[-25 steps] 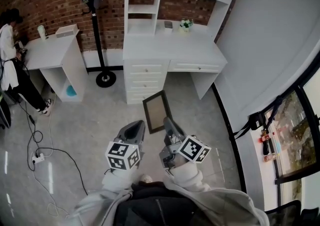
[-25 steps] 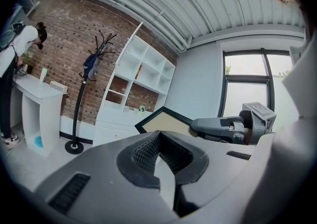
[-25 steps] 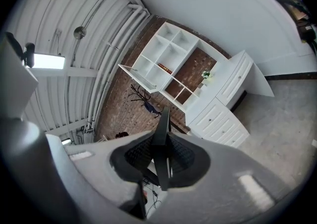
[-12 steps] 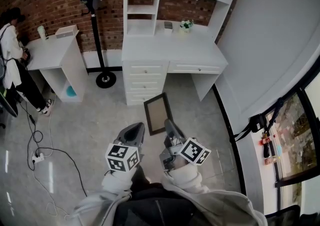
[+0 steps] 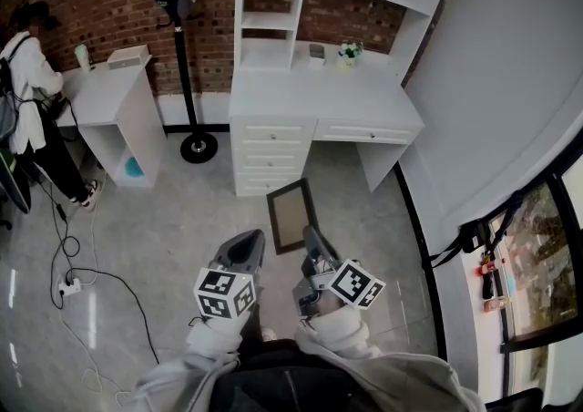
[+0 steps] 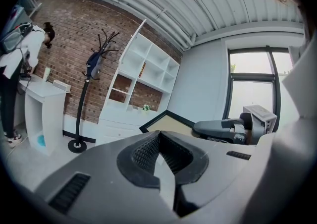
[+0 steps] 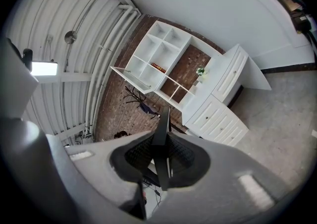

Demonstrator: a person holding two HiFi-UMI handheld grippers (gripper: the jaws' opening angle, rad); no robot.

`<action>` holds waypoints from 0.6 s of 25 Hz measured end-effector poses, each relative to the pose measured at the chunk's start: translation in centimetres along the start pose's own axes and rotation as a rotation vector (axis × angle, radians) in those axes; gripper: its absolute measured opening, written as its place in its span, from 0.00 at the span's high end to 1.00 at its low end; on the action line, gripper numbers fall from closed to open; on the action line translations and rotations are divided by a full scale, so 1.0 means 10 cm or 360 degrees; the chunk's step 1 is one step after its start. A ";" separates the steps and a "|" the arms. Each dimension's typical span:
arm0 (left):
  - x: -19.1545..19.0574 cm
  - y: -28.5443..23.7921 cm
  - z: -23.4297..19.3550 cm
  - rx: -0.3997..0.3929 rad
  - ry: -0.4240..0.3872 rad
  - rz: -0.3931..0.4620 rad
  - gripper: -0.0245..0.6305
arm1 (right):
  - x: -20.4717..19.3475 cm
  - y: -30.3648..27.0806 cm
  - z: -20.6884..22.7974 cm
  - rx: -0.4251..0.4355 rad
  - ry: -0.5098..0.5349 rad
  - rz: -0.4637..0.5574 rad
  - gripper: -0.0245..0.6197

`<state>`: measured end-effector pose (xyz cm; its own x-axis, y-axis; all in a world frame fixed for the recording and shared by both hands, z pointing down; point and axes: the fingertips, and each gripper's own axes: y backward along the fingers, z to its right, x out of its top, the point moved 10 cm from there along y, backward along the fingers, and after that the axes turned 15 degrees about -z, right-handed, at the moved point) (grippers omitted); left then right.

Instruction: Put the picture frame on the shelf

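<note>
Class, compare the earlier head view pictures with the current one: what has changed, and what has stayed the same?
The white desk now looks slightly nearer, so the picture frame is being carried toward it. The person at the far left has shifted stance. Unchanged: the right claw is still clamped on the frame's edge, and the left claw is still shut and empty.

Rough red-brown brick wall (image 5: 109, 0) across the upper left, matt and gritty. Below it the surface (image 5: 319, 96) and the shelf (image 5: 266, 23) look smooth and painted white, with a soft sheen. The floor (image 5: 137, 228) is pale grey and polished, light streaks glinting at the left edge. Now the picture frame (image 5: 291, 215): dark matt border, dull tan board-like face. The left hand-held gripper (image 6: 159, 134) and right hand-held gripper (image 7: 161, 134) both show matt grey plastic, with ribbed dark pads (image 6: 146, 151). Lower centre, the sleeves (image 5: 214, 346): soft pale cloth.
</note>
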<state>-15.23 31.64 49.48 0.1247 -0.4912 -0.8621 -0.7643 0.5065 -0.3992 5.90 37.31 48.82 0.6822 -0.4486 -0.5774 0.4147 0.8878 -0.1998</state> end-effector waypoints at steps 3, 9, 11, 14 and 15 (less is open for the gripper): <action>0.05 -0.10 -0.08 -0.0001 -0.0005 -0.0003 0.96 | 0.07 -0.10 0.04 0.0005 0.0003 0.0011 0.87; 0.20 -0.31 -0.30 -0.0015 -0.0003 -0.0002 0.96 | 0.23 -0.38 0.10 0.0010 -0.0004 0.0011 0.87; 0.27 -0.41 -0.39 -0.0019 0.0004 -0.0002 0.96 | 0.31 -0.50 0.14 0.0002 0.0001 0.0013 0.87; 0.41 -0.58 -0.54 -0.0021 0.0005 -0.0010 0.96 | 0.47 -0.68 0.19 -0.0014 0.0009 0.0017 0.87; 0.47 -0.64 -0.59 -0.0022 0.0004 -0.0012 0.96 | 0.53 -0.75 0.20 -0.0015 0.0007 0.0017 0.87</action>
<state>-13.48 21.94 49.84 0.1292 -0.4967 -0.8583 -0.7719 0.4929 -0.4015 7.63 28.07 48.83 0.6841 -0.4384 -0.5829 0.4014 0.8936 -0.2009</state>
